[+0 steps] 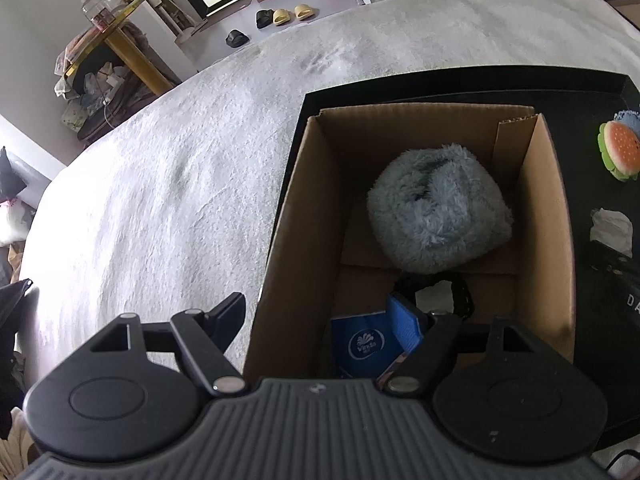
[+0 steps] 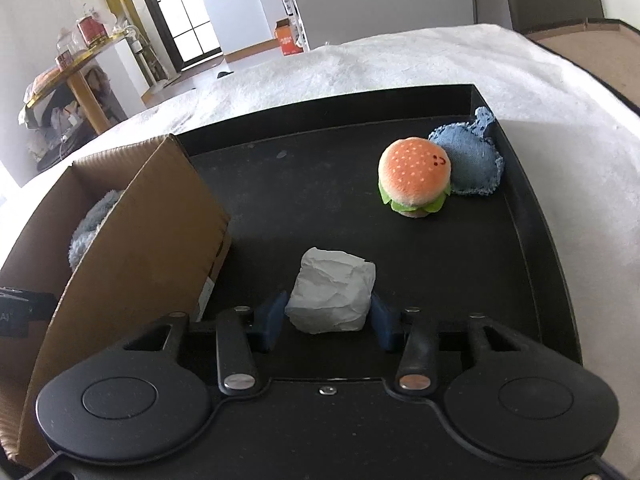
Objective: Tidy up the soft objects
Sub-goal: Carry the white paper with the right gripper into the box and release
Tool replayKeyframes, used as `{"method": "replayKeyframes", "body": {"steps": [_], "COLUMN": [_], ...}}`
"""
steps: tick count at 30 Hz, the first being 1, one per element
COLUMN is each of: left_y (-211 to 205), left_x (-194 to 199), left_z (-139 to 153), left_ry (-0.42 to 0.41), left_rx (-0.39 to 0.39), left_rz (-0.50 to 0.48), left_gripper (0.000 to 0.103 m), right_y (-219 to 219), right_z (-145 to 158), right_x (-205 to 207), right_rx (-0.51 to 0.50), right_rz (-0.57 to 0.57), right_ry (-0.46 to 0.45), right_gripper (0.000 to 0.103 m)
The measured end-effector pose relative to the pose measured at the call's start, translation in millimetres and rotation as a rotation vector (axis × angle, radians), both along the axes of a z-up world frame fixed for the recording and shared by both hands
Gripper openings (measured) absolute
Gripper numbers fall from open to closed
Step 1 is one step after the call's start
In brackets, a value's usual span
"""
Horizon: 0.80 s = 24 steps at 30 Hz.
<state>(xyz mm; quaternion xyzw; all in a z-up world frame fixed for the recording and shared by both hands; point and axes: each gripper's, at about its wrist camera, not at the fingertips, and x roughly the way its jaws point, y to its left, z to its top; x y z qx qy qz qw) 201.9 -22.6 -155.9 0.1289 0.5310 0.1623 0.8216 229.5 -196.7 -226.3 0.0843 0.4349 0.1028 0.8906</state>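
Nearest the right wrist camera, the right claw (image 2: 329, 322) has its blue pads (image 2: 269, 322) against both sides of a crumpled white tissue wad (image 2: 331, 297), pinching it just above the black tray (image 2: 532, 240). Immediately left of that claw rises the side wall of the cardboard box (image 2: 132, 240), close enough to hem in any leftward swing; to the right the tray floor lies open up to its raised rim. Farther on, a plush hamburger (image 2: 415, 178) stands touching a blue knitted cloth (image 2: 474, 164) in the tray's far right corner.

Seen from the left wrist, the left claw (image 1: 324, 320) is spread wide across the box's left wall (image 1: 280, 260), one finger outside, the other inside beside a blue Vinda tissue pack (image 1: 362, 348). Deeper inside the box sits a fluffy grey-blue plush (image 1: 438, 212). Beyond the tray stretches a white fuzzy blanket (image 1: 180, 184).
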Motion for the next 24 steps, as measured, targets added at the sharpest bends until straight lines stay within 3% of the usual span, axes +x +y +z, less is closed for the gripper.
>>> {"method": "replayKeyframes", "body": {"steps": [24], "left_y": [13], "left_x": [-45], "left_z": [42], "left_ry": [-0.112], "left_rx": [-0.12], "left_rz": [0.011], "left_gripper": [0.076], "right_y": [-1], "right_z": [78], "right_x": [-41], "right_rx": [-0.084], "right_rz": [0.001], "right_ry": [-0.142], "right_gripper": [0.044]}}
